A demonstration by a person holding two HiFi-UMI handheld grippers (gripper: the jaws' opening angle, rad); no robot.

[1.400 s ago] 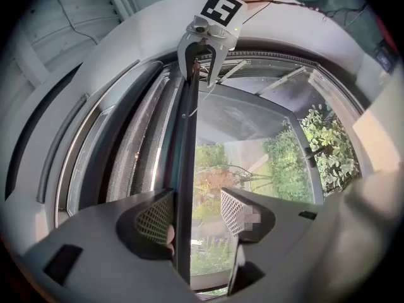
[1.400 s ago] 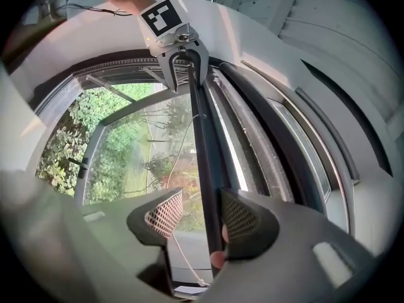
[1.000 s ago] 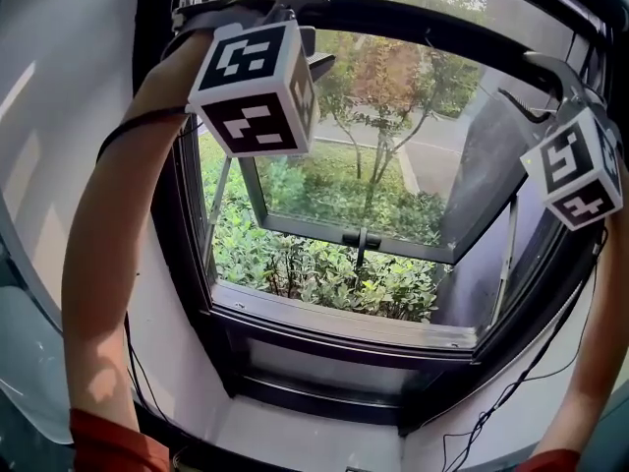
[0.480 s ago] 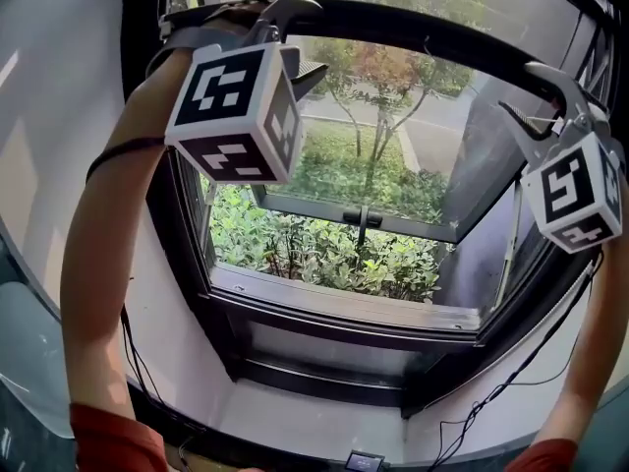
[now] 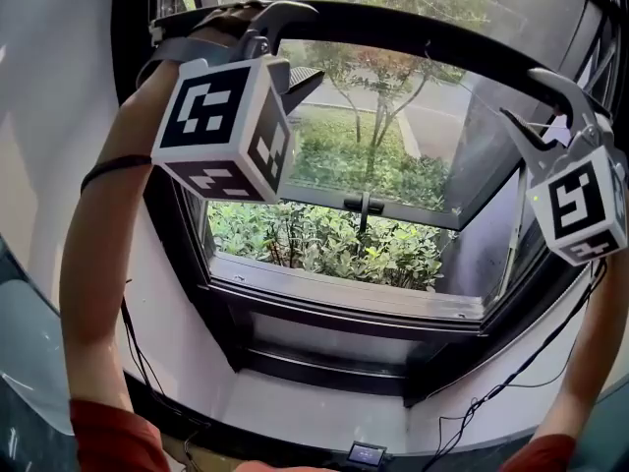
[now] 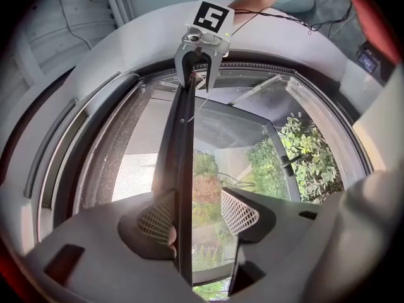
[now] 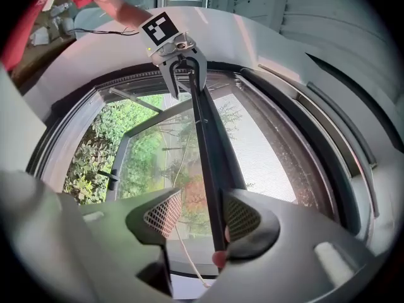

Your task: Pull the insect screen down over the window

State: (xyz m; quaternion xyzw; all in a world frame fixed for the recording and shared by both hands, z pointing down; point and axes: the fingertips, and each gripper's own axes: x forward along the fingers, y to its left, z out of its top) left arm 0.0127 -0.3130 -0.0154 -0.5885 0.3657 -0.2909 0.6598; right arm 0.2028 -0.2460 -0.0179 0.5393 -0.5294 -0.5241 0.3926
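The dark bar [image 6: 181,131] of the insect screen [image 6: 129,163] is caught between the jaws of the left gripper [image 6: 197,212] and of the right gripper [image 7: 203,214]. Both pairs are held apart, the bar lying against one pad only. The mesh is stretched on that pad's side.

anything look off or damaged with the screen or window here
Nothing looks broken. One oddity: neither pair of tongs clamps the screen's pull bar. It lies against one pad of the left tongs and one of the right tongs, with daylight to the other pad. A thin pale cord hangs loose near the right tongs.
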